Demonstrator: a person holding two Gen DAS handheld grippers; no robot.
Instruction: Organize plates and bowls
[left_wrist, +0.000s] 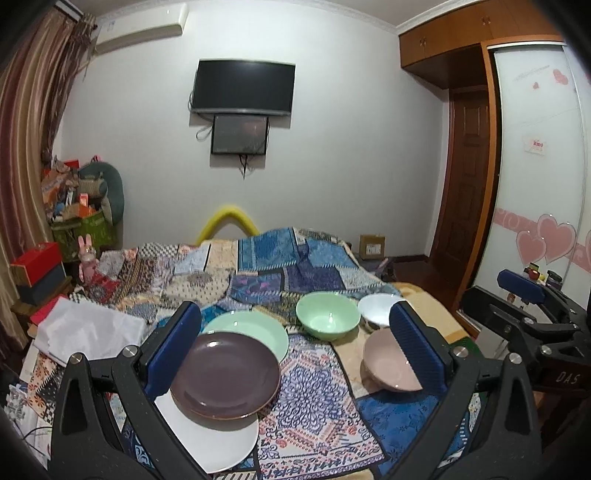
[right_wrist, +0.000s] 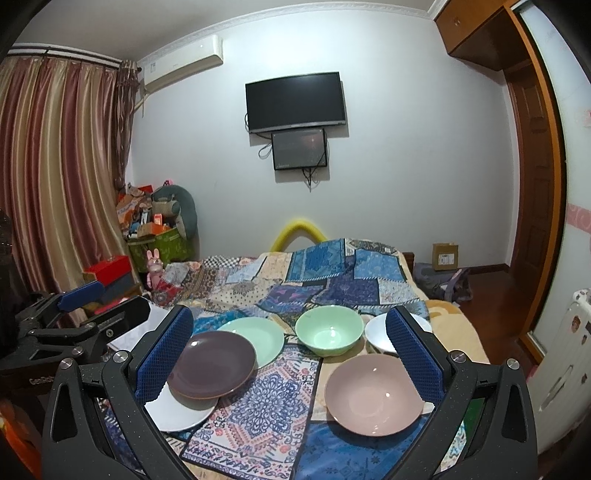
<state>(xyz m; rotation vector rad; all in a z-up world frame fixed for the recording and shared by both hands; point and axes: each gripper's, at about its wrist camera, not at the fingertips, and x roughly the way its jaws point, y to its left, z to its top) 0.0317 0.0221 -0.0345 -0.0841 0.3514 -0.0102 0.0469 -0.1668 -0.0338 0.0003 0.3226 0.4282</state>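
On a patchwork cloth lie a dark brown plate (left_wrist: 225, 373) (right_wrist: 212, 363) resting on a white plate (left_wrist: 221, 439) (right_wrist: 177, 410), and a mint green plate (left_wrist: 258, 328) (right_wrist: 258, 338) behind them. To the right are a mint green bowl (left_wrist: 328, 319) (right_wrist: 328, 330), a white bowl (left_wrist: 376, 308) (right_wrist: 380, 334) and a pink bowl (left_wrist: 388, 363) (right_wrist: 375, 393). My left gripper (left_wrist: 297, 350) is open and empty above the plates. My right gripper (right_wrist: 291, 354) is open and empty above the cloth. Each gripper shows at the edge of the other's view.
The dishes sit on a bed covered in patchwork cloths (left_wrist: 280, 266). White folded fabric (left_wrist: 88, 328) lies at the left. Boxes (right_wrist: 110, 277) and a cluttered green bin (right_wrist: 159, 240) stand by the curtain. A wardrobe (left_wrist: 535, 184) is at the right.
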